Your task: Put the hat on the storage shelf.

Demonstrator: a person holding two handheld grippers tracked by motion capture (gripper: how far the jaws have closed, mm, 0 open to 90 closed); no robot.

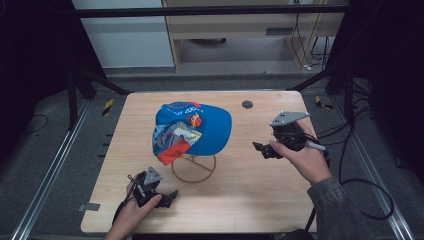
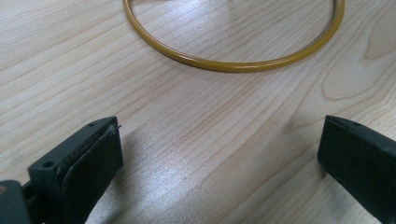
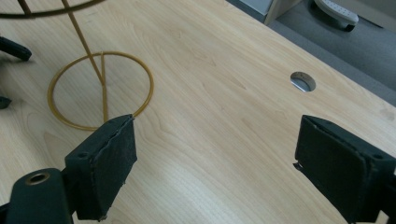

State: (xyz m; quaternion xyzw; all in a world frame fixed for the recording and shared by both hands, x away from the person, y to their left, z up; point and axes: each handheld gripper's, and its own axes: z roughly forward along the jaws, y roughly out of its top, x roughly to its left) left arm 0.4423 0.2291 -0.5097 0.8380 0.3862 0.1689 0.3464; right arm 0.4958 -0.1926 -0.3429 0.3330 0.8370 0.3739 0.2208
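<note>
A blue cap (image 1: 200,127) with a colourful printed side panel sits on a gold wire stand (image 1: 194,167) in the middle of the wooden table (image 1: 245,192). My left gripper (image 1: 169,196) rests low near the table's front edge, just left of the stand's ring base (image 2: 233,63), jaws open and empty (image 2: 219,128). My right gripper (image 1: 262,149) hovers to the right of the cap, open with nothing between its jaws (image 3: 217,126). In the right gripper view the stand's ring base (image 3: 100,91) and its upright rod lie at the left.
A round cable hole (image 1: 247,104) sits in the table's far right part, also seen as the hole (image 3: 302,80) ahead of the right jaws. Dark frame bars and cables surround the table. The left gripper's black jaw tip (image 3: 13,48) shows at the far left.
</note>
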